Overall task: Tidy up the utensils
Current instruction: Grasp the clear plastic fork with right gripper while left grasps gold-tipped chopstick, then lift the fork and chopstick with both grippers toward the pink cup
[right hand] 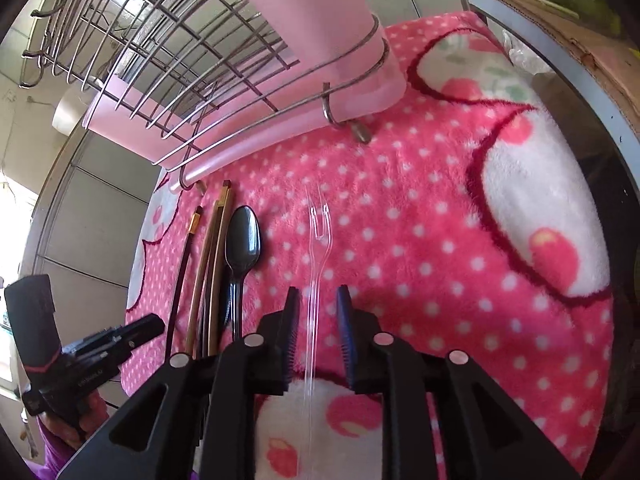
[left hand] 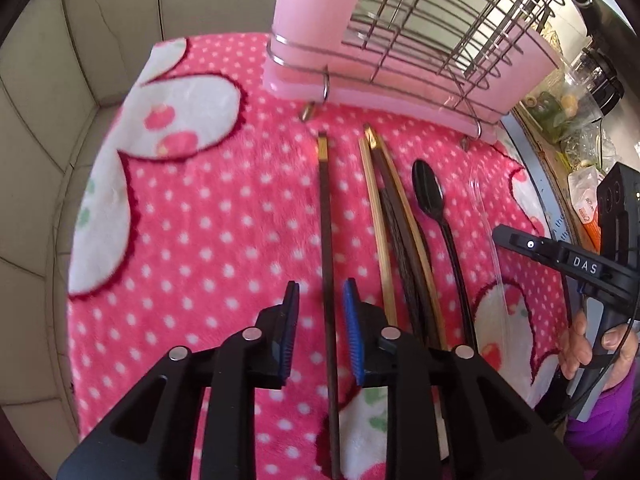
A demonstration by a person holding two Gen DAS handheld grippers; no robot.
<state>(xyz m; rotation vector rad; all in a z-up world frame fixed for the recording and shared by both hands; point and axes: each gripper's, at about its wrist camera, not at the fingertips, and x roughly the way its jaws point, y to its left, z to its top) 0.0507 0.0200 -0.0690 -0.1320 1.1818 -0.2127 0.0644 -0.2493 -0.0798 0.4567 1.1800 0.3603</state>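
A dark chopstick (left hand: 326,220) lies lengthwise on the pink dotted blanket (left hand: 200,220). My left gripper (left hand: 320,292) is open astride it, and neither blue pad touches it. To its right lie several more chopsticks (left hand: 392,208) and a black spoon (left hand: 428,192). A clear plastic fork (right hand: 318,220) rests on the blanket with its tines pointing away. My right gripper (right hand: 318,296) is open around the fork's handle with a gap on each side. The spoon (right hand: 243,240) and chopsticks (right hand: 212,248) are to the left of the fork.
A wire utensil rack (left hand: 420,20) on a pink plastic tray (left hand: 312,8) stands at the blanket's far edge. A cluttered counter (left hand: 568,120) runs along the right. A hand (left hand: 580,344) holds the right gripper's handle. Tiled wall is at the left.
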